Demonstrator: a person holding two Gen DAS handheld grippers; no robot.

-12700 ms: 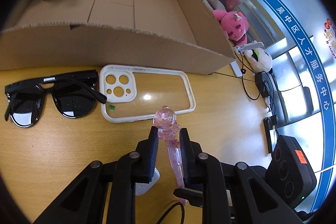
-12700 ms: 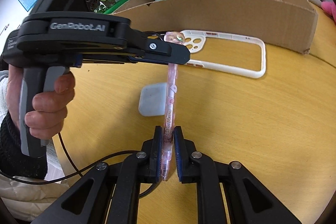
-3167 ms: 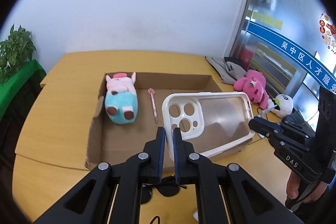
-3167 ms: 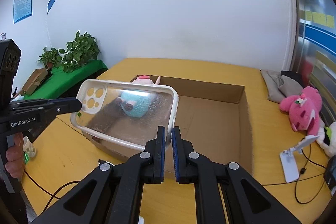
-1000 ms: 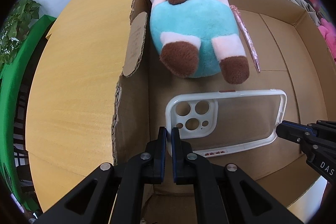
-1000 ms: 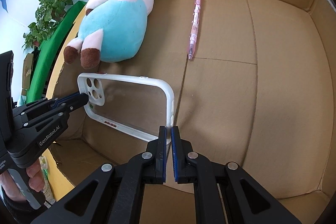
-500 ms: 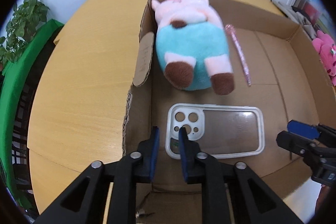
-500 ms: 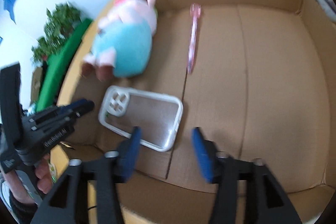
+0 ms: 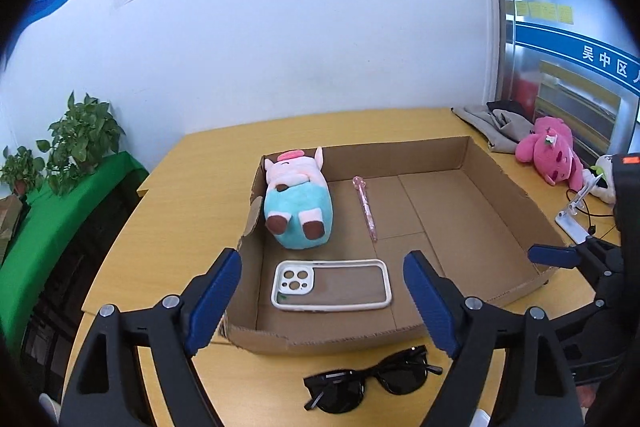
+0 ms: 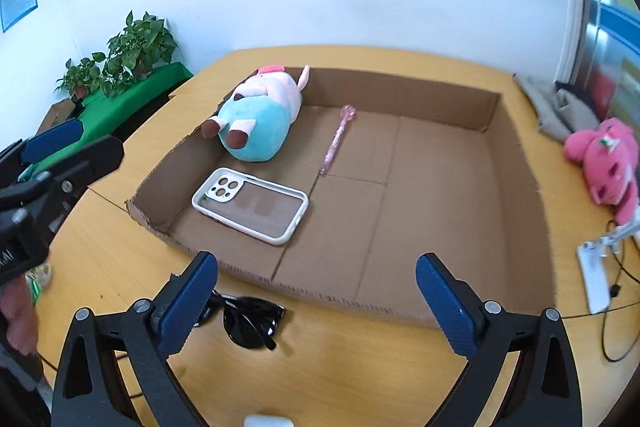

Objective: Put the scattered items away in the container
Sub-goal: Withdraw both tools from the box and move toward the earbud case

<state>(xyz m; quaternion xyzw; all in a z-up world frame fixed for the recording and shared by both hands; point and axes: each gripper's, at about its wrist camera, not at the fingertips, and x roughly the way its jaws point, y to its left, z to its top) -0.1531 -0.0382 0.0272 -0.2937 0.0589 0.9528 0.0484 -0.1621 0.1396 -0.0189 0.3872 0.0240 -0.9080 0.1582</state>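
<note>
A shallow cardboard box [image 9: 508,183] [image 10: 496,115] lies on the yellow table. In it are a teal and pink plush pig [image 9: 298,205] [image 10: 260,119], a pink pen [image 9: 366,207] [image 10: 338,139] and a white-rimmed clear phone case [image 9: 332,285] [image 10: 252,205] lying flat near the front wall. Black sunglasses [image 9: 372,383] [image 10: 244,319] lie on the table in front of the box. My left gripper [image 9: 322,297] is open and empty, raised above the front of the box. My right gripper [image 10: 316,301] is open and empty over the front wall.
A pink plush toy [image 9: 550,155] [image 10: 610,159], grey cloth [image 9: 492,123] and a white stand with cables [image 10: 596,259] lie to the right of the box. Potted plants [image 9: 80,143] stand on a green surface to the left. A small white object [image 10: 266,421] lies at the near edge.
Both grippers let go of the phone case, which now lies flat in the box. Both opened wide and pulled back and up from the box.
</note>
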